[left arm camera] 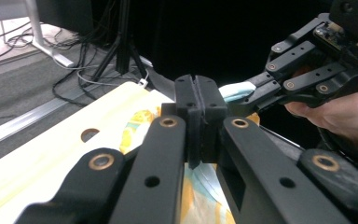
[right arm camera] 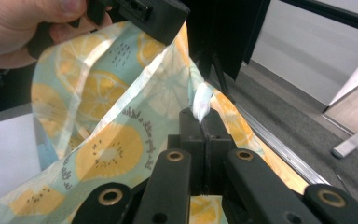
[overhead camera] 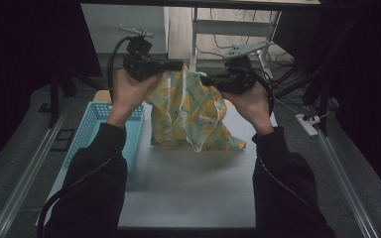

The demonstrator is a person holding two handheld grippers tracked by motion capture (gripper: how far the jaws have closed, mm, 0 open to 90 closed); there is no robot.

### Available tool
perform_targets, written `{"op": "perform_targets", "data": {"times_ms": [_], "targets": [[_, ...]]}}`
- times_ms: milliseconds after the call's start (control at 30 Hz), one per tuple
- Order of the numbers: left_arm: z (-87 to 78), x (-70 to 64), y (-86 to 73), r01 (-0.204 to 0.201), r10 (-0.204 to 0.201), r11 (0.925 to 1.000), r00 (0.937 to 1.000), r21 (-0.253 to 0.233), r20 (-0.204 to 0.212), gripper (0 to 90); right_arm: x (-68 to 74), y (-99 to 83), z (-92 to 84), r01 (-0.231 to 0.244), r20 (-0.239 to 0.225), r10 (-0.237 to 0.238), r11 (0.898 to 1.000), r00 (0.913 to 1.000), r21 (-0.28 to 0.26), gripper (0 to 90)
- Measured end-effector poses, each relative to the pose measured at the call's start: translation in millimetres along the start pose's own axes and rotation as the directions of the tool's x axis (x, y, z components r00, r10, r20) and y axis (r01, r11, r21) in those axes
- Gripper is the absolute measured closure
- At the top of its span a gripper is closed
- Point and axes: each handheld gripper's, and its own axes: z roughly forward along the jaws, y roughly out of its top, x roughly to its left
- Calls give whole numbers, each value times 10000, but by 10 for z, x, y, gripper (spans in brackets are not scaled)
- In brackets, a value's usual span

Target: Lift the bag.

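**Holding one fruit-print bag up between two grippers**

Standing over the pale table [overhead camera: 188, 188], a person in dark sleeves works two grippers, one in each hand, and both are raised above the far half of the tabletop.

At the left sits one light blue slatted basket [overhead camera: 95, 119], partly behind the left forearm, its near end reaching along the table's left edge.

Next comes the left hand [overhead camera: 129, 91] with the left gripper [overhead camera: 171, 66]. Its jaws are clenched on the bag's top edge; in the left gripper view the two black pads [left arm camera: 200, 100] meet with only a thin seam between them, and the printed plastic spreads out beneath the linkage.

In the middle hangs the single bag [overhead camera: 188, 111], pale green-blue plastic printed with yellow citrus slices. It is lifted at its top by both grippers, and its lower end rests crumpled on the table, just right of the basket.

To the right, the right hand [overhead camera: 250, 101] carries the right gripper [overhead camera: 206, 79], also clamped tight. The right gripper view shows a twisted white-blue strip of the bag [right arm camera: 200, 105] pinched between its closed pads, with the bag's mouth sagging open toward the other gripper.

Beyond the table's right edge lies one white power strip [overhead camera: 306, 124] on the grey floor.
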Motion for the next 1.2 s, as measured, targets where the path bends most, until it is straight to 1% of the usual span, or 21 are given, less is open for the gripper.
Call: {"op": "perform_targets", "data": {"times_ms": [167, 367, 433, 567, 633, 833, 933, 1100, 1200], "targets": [[95, 53, -67, -10, 17, 9997, 9995, 237, -305, 890, -51, -86, 112, -144, 82, 142, 9997, 9999, 204, 894], [250, 128, -198, -86, 128, 9976, 9982, 693, -593, 888, -83, -215, 260, -194, 146, 187, 9988, 9997, 440, 892], [298, 158, -252, -88, 140, 9968, 9978, 790, -655, 886, -93, -263, 308, -193, 212, 182, 9985, 9996, 506, 891], [377, 219, -350, -72, 144, 9955, 9970, 947, -757, 884, -122, -351, 405, -340, 229, 326, 9974, 9992, 632, 889], [411, 245, -389, -106, 197, 9947, 9958, 1026, -889, 884, -133, -385, 449, -354, 245, 336, 9966, 9991, 746, 889], [506, 305, -482, -102, 239, 9921, 9938, 1248, -1082, 878, -164, -467, 572, -485, 334, 453, 9937, 9984, 1014, 884], [541, 322, -518, -130, 278, 9911, 9935, 1325, -1102, 871, -175, -500, 612, -583, 306, 553, 9925, 9980, 1074, 876], [544, 337, -545, -184, 333, 9913, 9931, 1301, -1129, 827, -172, -522, 630, -644, 263, 621, 9930, 9977, 994, 844], [543, 331, -557, -328, 491, 9900, 9919, 1370, -1170, 760, -177, -530, 622, -747, 222, 729, 9928, 9971, 938, 816]]}}
